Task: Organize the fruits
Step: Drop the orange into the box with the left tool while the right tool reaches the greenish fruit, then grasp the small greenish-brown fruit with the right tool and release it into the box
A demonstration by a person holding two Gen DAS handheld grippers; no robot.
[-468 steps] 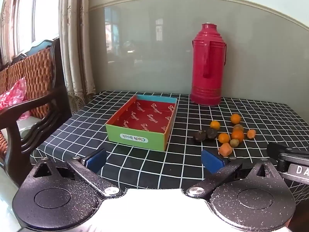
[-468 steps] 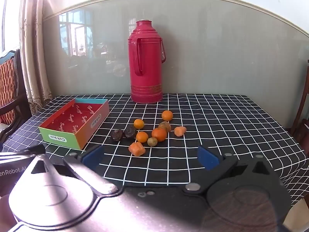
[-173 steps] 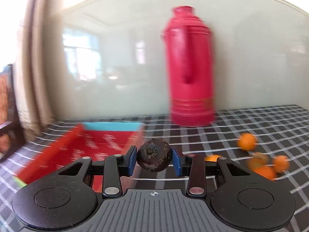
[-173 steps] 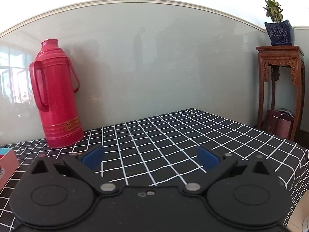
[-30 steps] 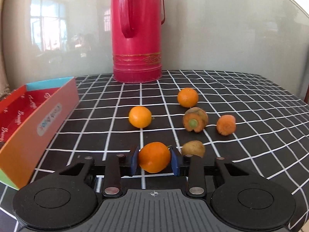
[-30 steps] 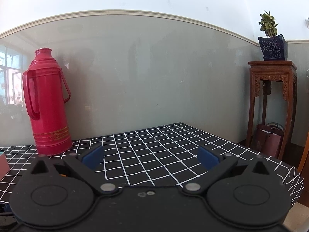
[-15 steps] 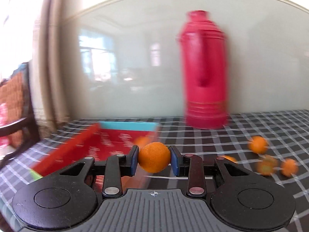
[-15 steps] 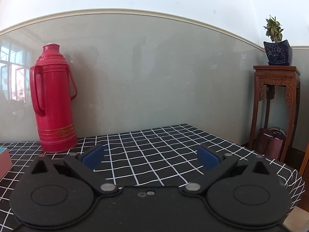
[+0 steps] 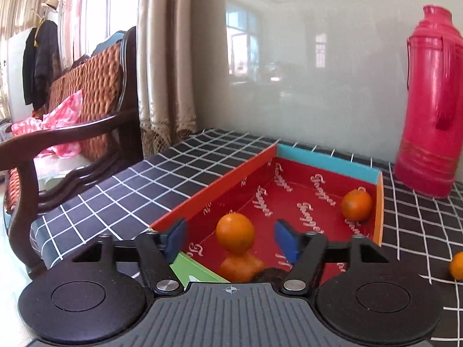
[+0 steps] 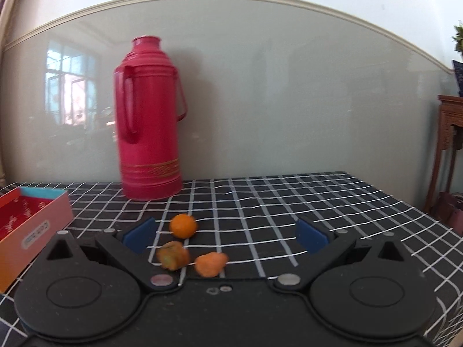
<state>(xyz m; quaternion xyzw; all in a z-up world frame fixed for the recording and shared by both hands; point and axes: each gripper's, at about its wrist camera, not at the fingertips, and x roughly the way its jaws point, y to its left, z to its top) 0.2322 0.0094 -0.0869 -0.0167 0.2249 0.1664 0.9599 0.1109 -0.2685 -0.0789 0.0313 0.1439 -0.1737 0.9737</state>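
Observation:
In the left wrist view my left gripper [image 9: 230,235] is open over the near end of the red-lined cardboard box [image 9: 330,159]. An orange [image 9: 235,232] sits loose between the jaws, above an orange lumpy fruit [image 9: 241,266] and a dark fruit [image 9: 270,274] in the box. Another orange [image 9: 356,204] lies by the box's right wall. In the right wrist view my right gripper [image 10: 227,235] is open and empty just above the table. An orange [image 10: 183,225], a brownish-green fruit [image 10: 173,255] and an orange lumpy fruit [image 10: 211,263] lie between its jaws.
A tall red thermos [image 10: 149,118] stands at the back against the wall, right of the box [image 10: 27,225]. One orange [image 9: 457,265] lies on the checked tablecloth [image 10: 318,202] right of the box. A wooden chair [image 9: 72,133] stands past the table's left edge.
My left gripper has moved left over the box and opened, letting go of the orange. My right gripper has swung left and down toward the fruits on the table.

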